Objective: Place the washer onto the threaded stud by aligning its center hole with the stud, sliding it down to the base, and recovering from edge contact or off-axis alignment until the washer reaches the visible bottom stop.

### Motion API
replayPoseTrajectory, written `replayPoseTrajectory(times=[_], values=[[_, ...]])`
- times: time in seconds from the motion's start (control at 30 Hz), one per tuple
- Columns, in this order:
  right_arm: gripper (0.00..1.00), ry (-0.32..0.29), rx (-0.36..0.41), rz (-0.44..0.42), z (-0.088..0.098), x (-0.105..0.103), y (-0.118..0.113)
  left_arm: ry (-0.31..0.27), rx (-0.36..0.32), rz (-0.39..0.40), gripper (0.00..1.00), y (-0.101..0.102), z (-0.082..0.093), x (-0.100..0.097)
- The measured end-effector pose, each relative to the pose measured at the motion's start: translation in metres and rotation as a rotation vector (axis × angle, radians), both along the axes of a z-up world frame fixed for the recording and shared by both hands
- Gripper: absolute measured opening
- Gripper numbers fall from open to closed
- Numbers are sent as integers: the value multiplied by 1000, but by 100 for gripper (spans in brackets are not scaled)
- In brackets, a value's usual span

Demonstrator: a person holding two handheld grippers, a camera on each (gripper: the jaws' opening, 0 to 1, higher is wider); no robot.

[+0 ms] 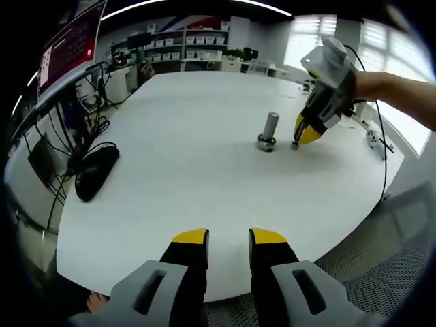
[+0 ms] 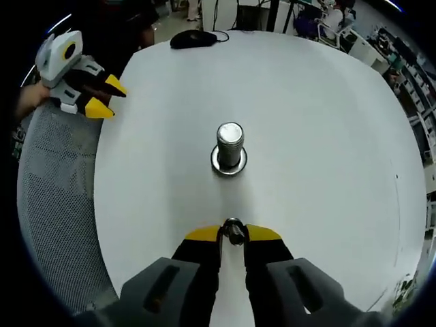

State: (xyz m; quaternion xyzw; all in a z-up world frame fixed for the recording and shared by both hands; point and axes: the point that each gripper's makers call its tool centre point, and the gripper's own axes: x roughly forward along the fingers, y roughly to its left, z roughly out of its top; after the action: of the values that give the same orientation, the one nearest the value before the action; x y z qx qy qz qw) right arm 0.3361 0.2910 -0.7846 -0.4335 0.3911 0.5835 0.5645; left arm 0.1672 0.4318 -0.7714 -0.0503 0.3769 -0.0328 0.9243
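A steel threaded stud (image 2: 229, 139) stands upright on the white table (image 2: 327, 136), with a wider flange at its base (image 2: 228, 163). My right gripper (image 2: 234, 235) is shut on a small dark washer (image 2: 234, 230), held just above the table a short way in front of the stud. In the left gripper view the stud (image 1: 270, 128) stands mid-table with the right gripper (image 1: 303, 138) tipped down just to its right, the washer (image 1: 296, 144) at its tips. My left gripper (image 1: 229, 238) hovers open over the near table edge, nothing between its fingers; it also shows as the left gripper (image 2: 111, 98) off the table's side.
A black mouse (image 1: 94, 172) lies near the table's left edge, beside cables and a monitor (image 1: 71, 41). A grey mesh chair (image 2: 58, 204) stands beside the table. Shelves and desks line the far wall. A person's forearm (image 1: 398, 92) reaches in from the right.
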Motion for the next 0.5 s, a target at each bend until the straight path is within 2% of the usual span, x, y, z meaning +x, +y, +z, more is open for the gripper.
replayPoseTrajectory(times=[0.1,0.23,0.33,0.5], values=[[21,5,50,15,3,-2,3,-5,2,6,21,1,1,0],[26,19,137,-64,15,-3,4,-10,-1,4,20,0,2,1],[30,-9,232,-119,33,-4,-1,-9,-2,-2,20,-1,2,1],[32,-1,392,-245,65,-9,-18,5,9,-31,20,-5,0,0]])
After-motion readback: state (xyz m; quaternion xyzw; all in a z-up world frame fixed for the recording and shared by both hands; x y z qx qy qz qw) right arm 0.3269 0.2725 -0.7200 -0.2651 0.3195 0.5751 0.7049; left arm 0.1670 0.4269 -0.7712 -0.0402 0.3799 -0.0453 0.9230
